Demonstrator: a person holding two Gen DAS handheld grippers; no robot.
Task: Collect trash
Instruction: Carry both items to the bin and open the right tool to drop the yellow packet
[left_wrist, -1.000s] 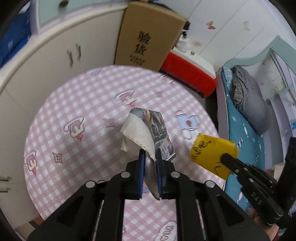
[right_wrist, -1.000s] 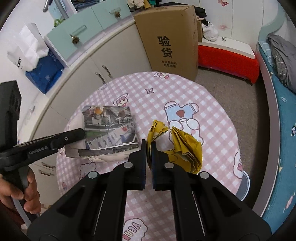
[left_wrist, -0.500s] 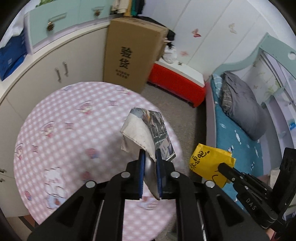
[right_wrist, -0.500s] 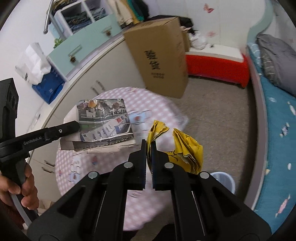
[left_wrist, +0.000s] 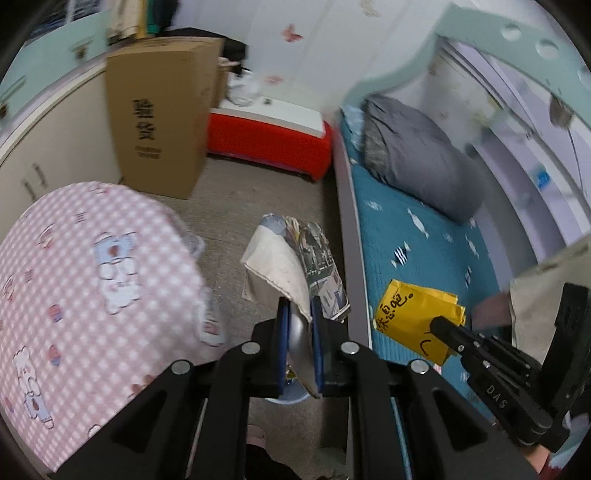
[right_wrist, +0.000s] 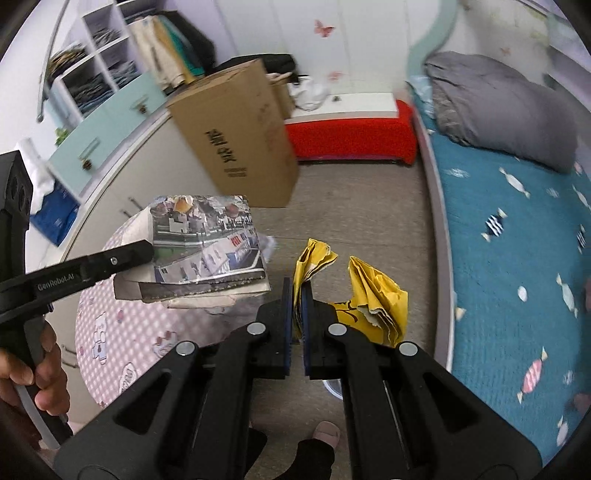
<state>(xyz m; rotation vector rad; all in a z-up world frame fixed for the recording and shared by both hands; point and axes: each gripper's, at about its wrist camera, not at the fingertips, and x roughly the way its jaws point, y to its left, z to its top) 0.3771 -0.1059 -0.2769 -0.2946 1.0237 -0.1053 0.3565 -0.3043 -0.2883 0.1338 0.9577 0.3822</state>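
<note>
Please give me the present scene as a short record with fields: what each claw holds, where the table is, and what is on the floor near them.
left claw: shut on printed paper box
right claw: shut on yellow wrapper
table: pink checked cloth, to the left of both claws
floor: brown cardboard box standing; red bench behind it
bed: teal cover, right side

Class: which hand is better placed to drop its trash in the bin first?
Probably left: the bin shows directly under the left gripper and its newspaper; under the right gripper, holding yellow paper, only a sliver shows.
</note>
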